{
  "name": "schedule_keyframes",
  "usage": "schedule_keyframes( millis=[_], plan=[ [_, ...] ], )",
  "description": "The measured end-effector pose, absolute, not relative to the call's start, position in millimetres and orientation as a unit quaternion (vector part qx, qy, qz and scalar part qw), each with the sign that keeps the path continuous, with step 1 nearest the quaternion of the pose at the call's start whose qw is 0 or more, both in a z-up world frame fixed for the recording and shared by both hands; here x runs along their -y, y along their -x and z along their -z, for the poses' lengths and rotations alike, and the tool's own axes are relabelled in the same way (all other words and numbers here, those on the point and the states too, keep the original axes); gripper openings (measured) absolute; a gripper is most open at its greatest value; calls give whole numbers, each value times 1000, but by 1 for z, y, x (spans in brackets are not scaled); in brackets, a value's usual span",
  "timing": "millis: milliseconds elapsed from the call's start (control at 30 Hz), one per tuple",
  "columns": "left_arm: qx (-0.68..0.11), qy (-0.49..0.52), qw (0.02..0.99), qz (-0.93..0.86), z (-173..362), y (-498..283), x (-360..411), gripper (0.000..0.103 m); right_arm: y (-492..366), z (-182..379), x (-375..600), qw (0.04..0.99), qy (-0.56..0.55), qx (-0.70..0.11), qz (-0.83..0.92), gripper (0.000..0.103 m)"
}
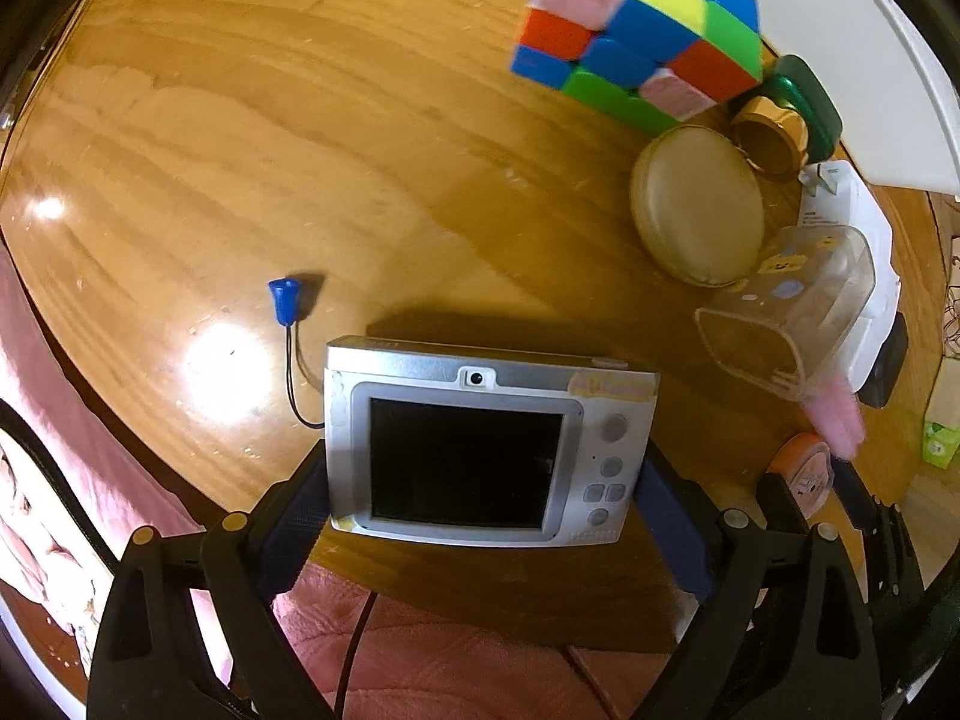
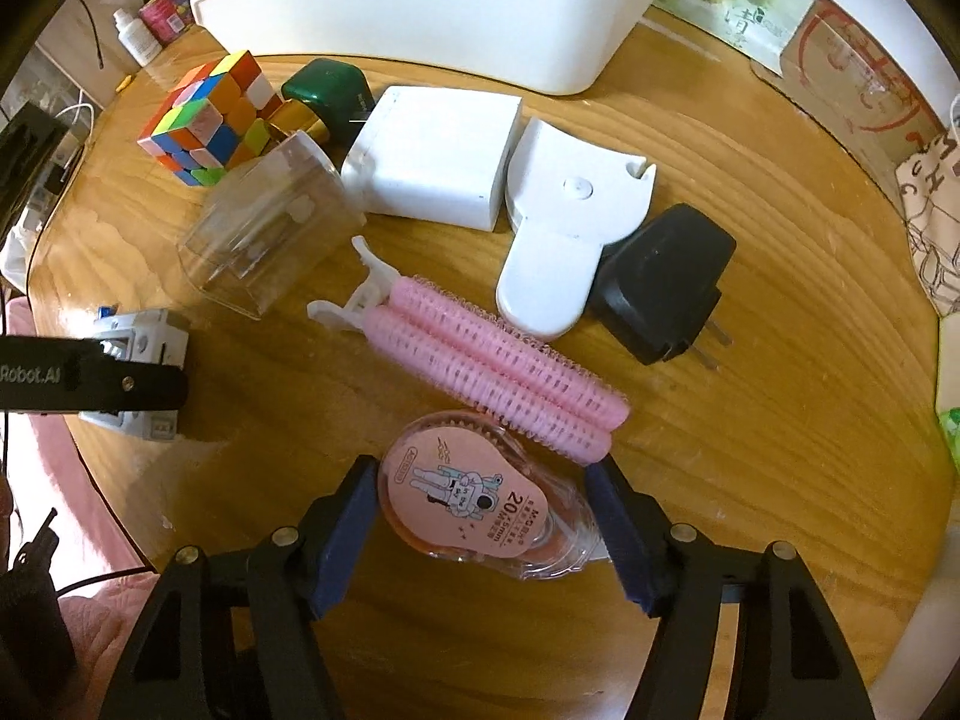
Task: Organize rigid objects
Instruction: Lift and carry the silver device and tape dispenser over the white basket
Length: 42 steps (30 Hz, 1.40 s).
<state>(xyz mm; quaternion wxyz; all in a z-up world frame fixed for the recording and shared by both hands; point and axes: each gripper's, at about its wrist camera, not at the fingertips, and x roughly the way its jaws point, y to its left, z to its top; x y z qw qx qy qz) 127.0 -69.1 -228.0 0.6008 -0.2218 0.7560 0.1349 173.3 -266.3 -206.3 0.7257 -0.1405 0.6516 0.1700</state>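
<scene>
wooden tabletop [image 2: 750, 276] lay crowded; left tongs [image 1: 480, 492] clamped the camera [image 1: 486, 444], right tongs [image 2: 486, 516] straddled the tape dispenser [image 2: 480, 498], contact unclear; its rounded shell could slip.

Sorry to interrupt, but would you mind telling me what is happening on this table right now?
A person is tidying small items on a wooden table with two handheld grippers. The left gripper is closed on a silver digital camera. The right gripper brackets a pink correction tape dispenser, its fingers close to both sides. A Rubik's cube, pink hair rollers, black charger and white bin lie beyond.
</scene>
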Motion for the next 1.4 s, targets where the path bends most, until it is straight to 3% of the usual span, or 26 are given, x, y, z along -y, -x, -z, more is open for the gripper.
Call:
schedule_keyframes(
  millis=[700,1400],
  plan=[
    [-752,191,624,-95,216,-73,-11,94,-121,202,205,717,89,-682,-117,70],
    [-707,92,700,-32,172,-74,-114,94,-104,150,112,770,54,-620,-139,70]
  ],
)
